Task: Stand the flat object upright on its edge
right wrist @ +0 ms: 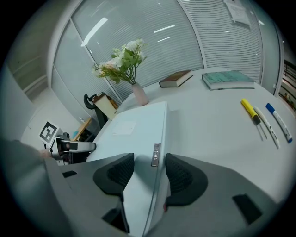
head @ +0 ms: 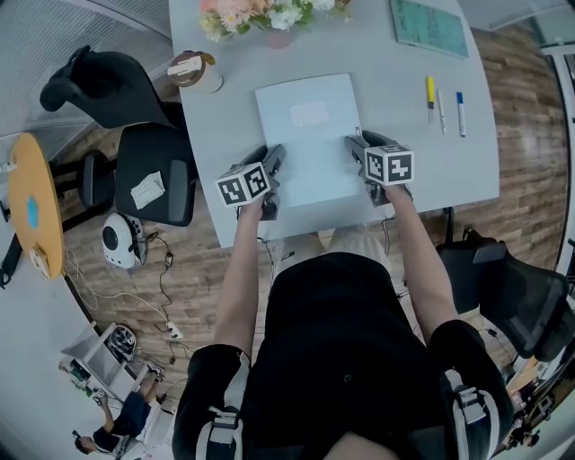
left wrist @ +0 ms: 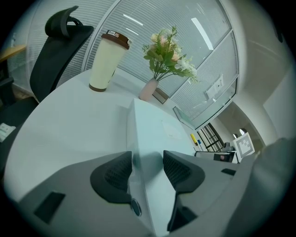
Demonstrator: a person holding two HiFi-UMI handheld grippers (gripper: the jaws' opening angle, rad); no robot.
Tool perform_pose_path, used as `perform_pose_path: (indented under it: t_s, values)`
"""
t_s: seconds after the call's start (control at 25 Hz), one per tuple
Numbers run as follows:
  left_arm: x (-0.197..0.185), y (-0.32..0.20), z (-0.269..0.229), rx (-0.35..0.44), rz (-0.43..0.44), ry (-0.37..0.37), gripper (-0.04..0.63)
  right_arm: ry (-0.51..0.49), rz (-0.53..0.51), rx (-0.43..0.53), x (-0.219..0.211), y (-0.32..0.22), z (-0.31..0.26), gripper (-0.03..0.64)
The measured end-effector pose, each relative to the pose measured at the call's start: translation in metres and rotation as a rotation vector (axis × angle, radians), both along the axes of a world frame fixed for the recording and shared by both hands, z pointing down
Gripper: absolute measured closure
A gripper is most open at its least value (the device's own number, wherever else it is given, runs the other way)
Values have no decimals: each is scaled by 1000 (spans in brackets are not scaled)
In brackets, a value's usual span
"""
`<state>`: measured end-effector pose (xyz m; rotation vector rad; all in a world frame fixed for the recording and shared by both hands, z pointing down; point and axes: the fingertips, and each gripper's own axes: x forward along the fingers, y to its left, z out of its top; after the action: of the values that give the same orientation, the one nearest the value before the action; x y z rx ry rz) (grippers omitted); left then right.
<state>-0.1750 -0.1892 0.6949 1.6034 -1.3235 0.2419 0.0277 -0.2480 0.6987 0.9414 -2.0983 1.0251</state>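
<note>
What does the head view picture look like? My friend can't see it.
From above, a person holds the left gripper and right gripper at the two side edges of a flat pale-blue case lying on a grey table. Beyond it are a cup, flowers, a book and pens.

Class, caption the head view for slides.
Left gripper and right gripper straddle the flat pale case on the table.

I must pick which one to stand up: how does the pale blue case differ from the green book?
The pale blue case is much larger than the green book. The case lies at the near edge of the table, by the person; the book lies at its far edge. The case is pale blue, the book teal green. Both lie flat on the table.
</note>
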Motion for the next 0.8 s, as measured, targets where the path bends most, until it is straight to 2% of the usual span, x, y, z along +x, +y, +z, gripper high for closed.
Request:
perform_pose_path:
  t_s: [0.6,0.8]
  values:
    - [1,1,3,8,23,15,380,18,12,8,2,1,-1,393]
    - [0,0,-4,19,28,-12,390,10,29,5,3,8,-1,402]
